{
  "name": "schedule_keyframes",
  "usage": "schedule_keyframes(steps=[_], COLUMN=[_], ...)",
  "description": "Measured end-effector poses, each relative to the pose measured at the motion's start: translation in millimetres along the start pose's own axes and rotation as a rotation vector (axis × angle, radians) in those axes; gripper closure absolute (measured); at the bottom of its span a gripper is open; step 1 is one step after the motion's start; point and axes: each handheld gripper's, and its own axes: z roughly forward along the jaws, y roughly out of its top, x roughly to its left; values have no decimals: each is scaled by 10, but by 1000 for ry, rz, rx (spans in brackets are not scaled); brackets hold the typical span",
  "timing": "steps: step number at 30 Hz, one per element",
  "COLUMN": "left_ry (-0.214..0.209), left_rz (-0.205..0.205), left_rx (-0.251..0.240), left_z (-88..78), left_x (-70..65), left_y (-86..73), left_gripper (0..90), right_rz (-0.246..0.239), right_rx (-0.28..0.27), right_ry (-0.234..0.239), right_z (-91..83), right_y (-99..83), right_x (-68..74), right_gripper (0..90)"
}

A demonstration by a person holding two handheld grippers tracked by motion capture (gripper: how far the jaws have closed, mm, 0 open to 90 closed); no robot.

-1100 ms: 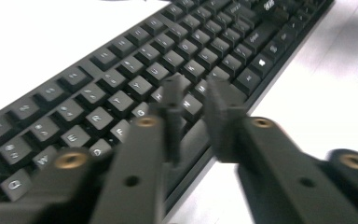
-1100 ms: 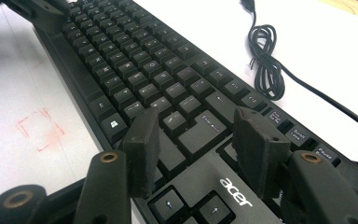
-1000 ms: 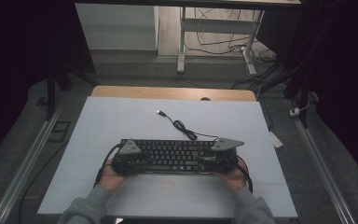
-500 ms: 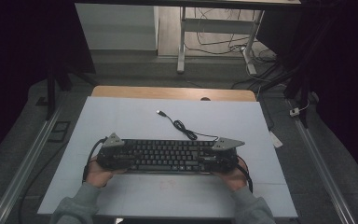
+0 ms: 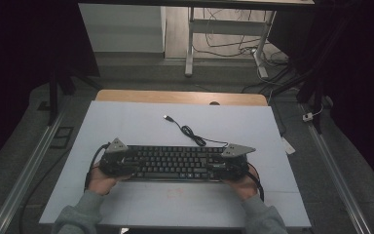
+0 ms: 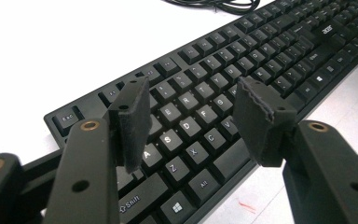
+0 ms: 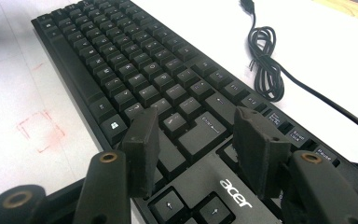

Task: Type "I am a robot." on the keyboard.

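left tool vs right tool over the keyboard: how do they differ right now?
The left tool hovers above the letter keys at the keyboard's left end; the right tool sits over the Enter and arrow area at its right end. The left's jaws have just been opening; the right's haven't. Both are open, gripping nothing.

Dim in the high view, with black surroundings on both sides and only the pale counter point(image 5: 141, 126) lit evenly from above. Soft, short shadows under the keyboard point(image 5: 175, 163). Bright, nearly blown-out white in both gripper views, with faint sheen on key tops. Near parts of each claw soft and out of focus at the bottom edge; far keys stretched by wide-angle distortion.
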Motion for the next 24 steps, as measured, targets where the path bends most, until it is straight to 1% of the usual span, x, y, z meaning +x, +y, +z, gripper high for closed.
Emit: schedule_keyframes(steps=[7, 11, 14, 19, 24], left_ry=[9, 15, 16, 14, 7], left_rz=[2, 16, 22, 43, 54], left_rx=[9, 22, 40, 65, 88], left_z=[36, 84, 144, 262, 377], left_x=[9, -4, -18, -19, -17], left_y=[25, 61, 77, 129, 186], left_gripper=[457, 460, 470, 515, 562], right_rz=[-1, -2, -2, 1, 2], right_rx=[2, 3, 5, 2, 0], right_ry=[1, 1, 3, 4, 3], right_z=[5, 7, 11, 8, 6], right_y=[-2, -1, -2, -2, -2], right_x=[-2, -1, -2, -8, -11], right_gripper=[510, 510, 510, 510, 510])
